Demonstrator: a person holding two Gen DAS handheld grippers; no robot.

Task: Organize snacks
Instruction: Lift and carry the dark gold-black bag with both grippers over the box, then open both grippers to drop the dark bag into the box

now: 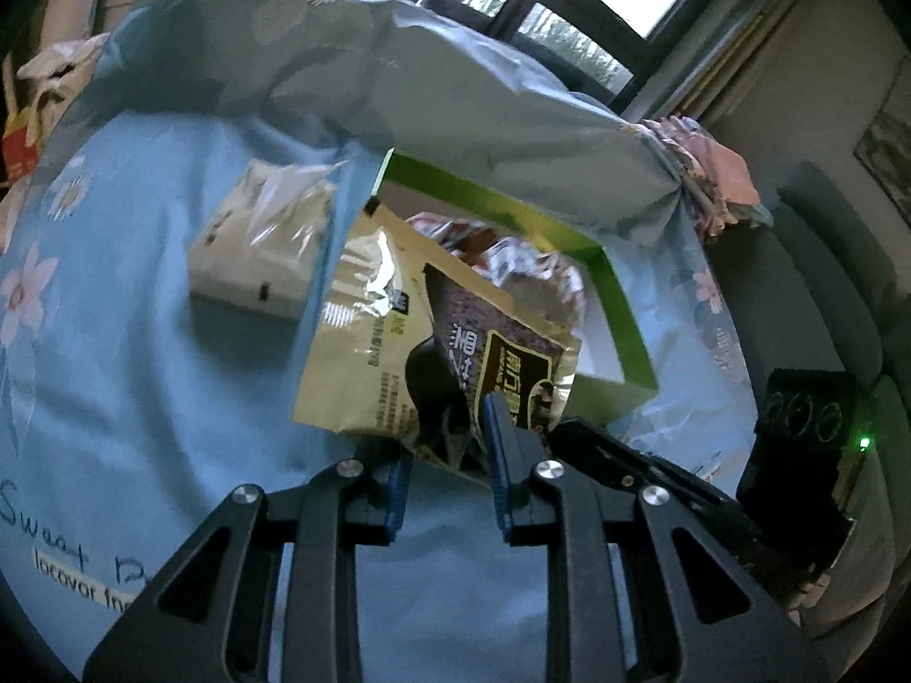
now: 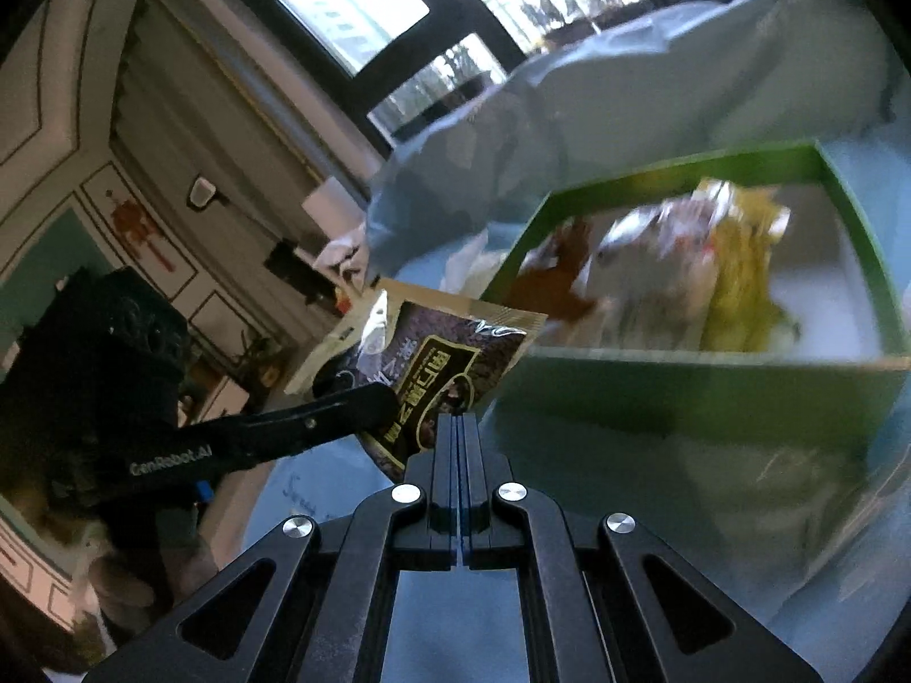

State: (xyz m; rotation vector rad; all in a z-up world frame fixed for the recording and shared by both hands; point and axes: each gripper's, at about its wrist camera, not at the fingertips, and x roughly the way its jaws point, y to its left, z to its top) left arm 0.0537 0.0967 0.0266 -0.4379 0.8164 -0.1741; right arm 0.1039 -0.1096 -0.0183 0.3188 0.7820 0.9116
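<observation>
A beige snack packet (image 1: pixel 398 341) with a dark purple print hangs above the blue sheet, held at its lower edge from both sides. My left gripper (image 1: pixel 447 449) is shut on its crumpled bottom corner, blue pads pressing the foil. My right gripper (image 2: pixel 458 421) is shut on the same packet (image 2: pixel 433 358) at the neighbouring corner; one of its black fingers (image 1: pixel 598 444) shows in the left wrist view. The left gripper (image 2: pixel 364 404) reaches in from the left in the right wrist view. Behind the packet stands an open green box (image 1: pixel 620 307) (image 2: pixel 683 387) holding several snack bags (image 2: pixel 683 273).
A cream wrapped pack (image 1: pixel 256 250) lies on the blue flowered sheet (image 1: pixel 114 398) left of the box. A bunched pale blue quilt (image 1: pixel 455 85) rises behind the box. A grey sofa (image 1: pixel 825 262) stands to the right, with dark-framed windows beyond.
</observation>
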